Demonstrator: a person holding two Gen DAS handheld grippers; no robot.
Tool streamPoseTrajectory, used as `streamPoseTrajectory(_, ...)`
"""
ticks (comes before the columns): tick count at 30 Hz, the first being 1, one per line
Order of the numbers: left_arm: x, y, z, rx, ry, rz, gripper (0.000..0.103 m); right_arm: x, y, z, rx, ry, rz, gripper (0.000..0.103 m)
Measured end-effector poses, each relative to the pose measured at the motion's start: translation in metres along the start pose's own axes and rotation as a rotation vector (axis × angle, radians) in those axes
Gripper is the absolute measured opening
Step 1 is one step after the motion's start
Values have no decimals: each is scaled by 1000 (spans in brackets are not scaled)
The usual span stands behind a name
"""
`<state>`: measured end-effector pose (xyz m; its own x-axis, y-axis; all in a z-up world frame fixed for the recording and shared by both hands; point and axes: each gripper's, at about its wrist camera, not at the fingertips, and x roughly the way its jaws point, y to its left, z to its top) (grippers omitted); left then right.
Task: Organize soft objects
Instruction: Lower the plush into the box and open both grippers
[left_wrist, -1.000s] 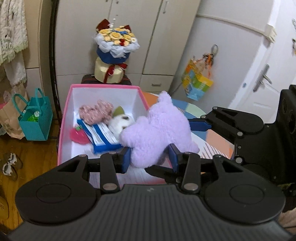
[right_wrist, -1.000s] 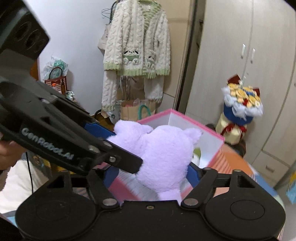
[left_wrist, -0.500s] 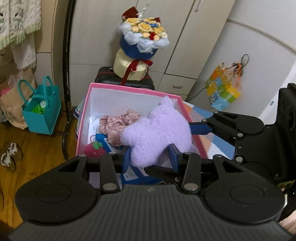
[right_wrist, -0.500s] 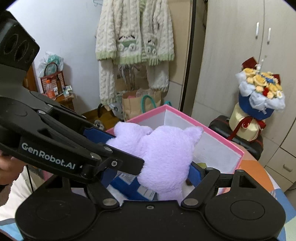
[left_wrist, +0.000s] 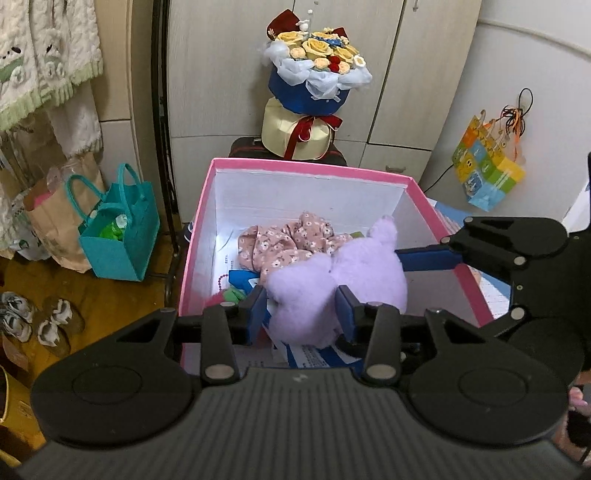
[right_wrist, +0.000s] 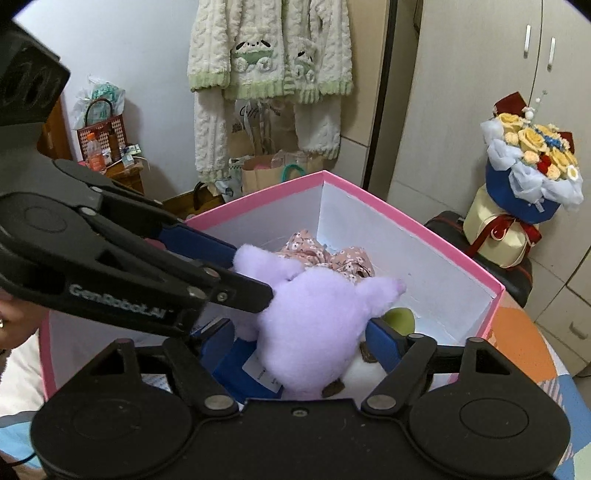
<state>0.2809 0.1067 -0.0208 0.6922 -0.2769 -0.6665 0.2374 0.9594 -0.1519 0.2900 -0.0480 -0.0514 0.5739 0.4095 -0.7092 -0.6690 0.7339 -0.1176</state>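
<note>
I hold the purple plush (left_wrist: 334, 284) over the pink box (left_wrist: 306, 173) with both tongs. My left tongs (left_wrist: 301, 308) are narrow, their blue pads pressed into the near end of the plush. My right tongs (right_wrist: 301, 341) come in from the right side of the box; their jaws are closing, with the plush's body between them. The right pad touches the fur, but I cannot tell whether the left one does.

The plush hangs inside the box's walls, its ears pointing to the far side. Below it lie a floral cloth (left_wrist: 288, 243) toward the far left, a blue packet (right_wrist: 245, 373) under the plush, and a green thing (right_wrist: 400, 319) at the right. Beyond the box stands a bouquet (left_wrist: 314, 77); a teal bag (left_wrist: 118, 236) sits on the floor to the left.
</note>
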Motion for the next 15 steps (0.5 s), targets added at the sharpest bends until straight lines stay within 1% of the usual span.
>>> streamPoseTrajectory(1,1,-1,0,6,-5,12,40,1,0,-1,-5,4,-11,73)
streamPoseTrajectory(3,0,-1,0,8,-7,23,40,0,-1,-4,1,6,-7,73)
streamPoseTrajectory(6,-3,0,-1,0,-7,24,41,-10,-4,-7,26,-9,-11,76)
streamPoseTrajectory(11,-16,-2,-8,-1,-34,18,42,-42,2,-21,69,-103,14,81)
streamPoseTrajectory(15,-33,-7,-13,11,-66,26,46,-66,16,-34,82,-165,-24,81)
